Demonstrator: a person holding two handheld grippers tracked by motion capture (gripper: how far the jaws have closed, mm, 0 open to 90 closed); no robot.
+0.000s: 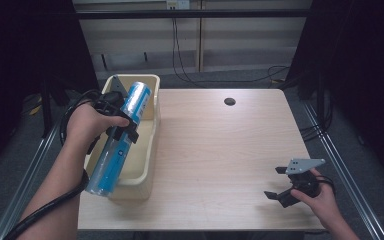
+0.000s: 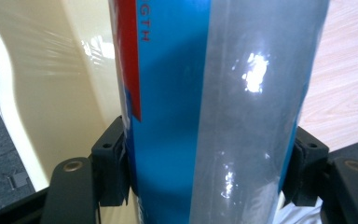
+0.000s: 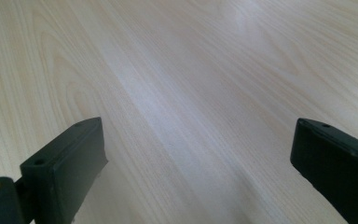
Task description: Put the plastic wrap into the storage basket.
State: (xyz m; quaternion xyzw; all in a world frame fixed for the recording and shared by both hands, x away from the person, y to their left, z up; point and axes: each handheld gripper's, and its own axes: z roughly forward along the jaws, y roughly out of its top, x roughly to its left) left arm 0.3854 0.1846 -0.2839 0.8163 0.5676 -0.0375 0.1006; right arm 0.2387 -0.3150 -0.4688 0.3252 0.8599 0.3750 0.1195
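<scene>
Spanning most of the high view, one light wooden table (image 1: 220, 160) (with a single round cable hole (image 1: 229, 101) near its far edge) carries one cream plastic bin (image 1: 150, 150) along its left side. One long blue and clear tube (image 1: 122, 137) slants above that bin, its upper end towards the far wall and its lower end past the bin's near rim. Two grippers are present: the left gripper (image 1: 122, 127) clamps the tube across its middle, pads pressed on both sides, while the right gripper (image 1: 279, 182) rests low near the right front corner with jaws spread wide, nothing between them. Grey floor, dark curtains and loose cables surround the table.
</scene>
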